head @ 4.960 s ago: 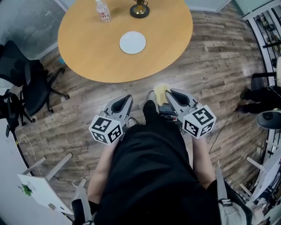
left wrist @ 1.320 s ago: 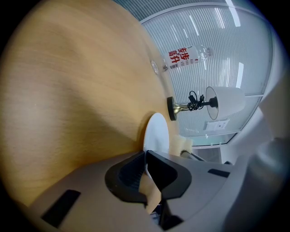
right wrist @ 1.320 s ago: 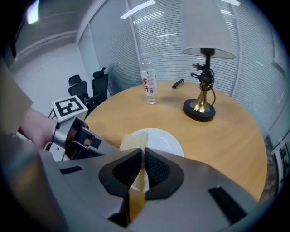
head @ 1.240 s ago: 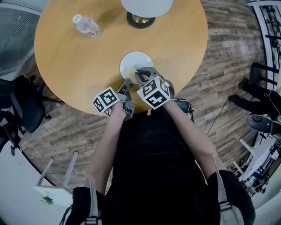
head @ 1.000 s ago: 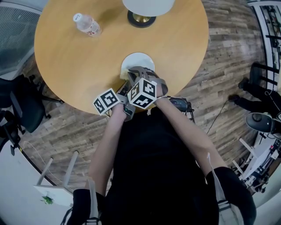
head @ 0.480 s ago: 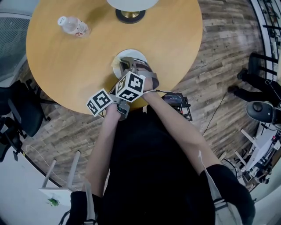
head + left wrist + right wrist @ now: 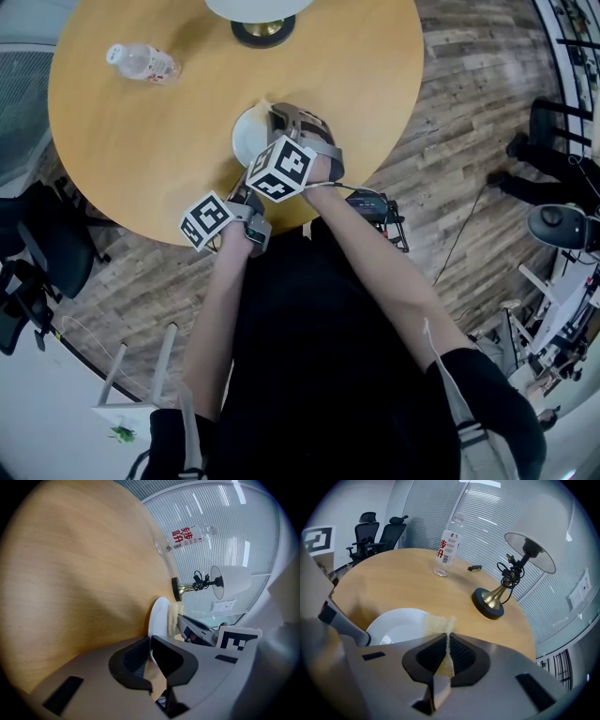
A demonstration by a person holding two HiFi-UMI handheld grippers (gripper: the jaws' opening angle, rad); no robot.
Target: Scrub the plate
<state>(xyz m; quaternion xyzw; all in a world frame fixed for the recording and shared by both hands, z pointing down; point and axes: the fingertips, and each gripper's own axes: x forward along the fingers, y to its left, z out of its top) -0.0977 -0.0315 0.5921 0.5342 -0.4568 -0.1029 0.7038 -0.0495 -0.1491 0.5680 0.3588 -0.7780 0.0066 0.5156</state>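
White plate (image 7: 246, 139) lies near the wooden table's (image 7: 131, 141) edge. Only the gripper views show the grips: left gripper (image 7: 150, 649) pinches its rim, right gripper (image 7: 447, 654) clamps a yellow sponge (image 7: 437, 623) over the plate.

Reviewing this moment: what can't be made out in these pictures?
- Head view: the right gripper covers the sponge and most of the plate.
- Left gripper view: the plate shows edge-on, so its face cannot be read.
- Right gripper view: the gripper's own body hides where the sponge meets the plate.
- Head view: the lamp is cut off by the top edge.
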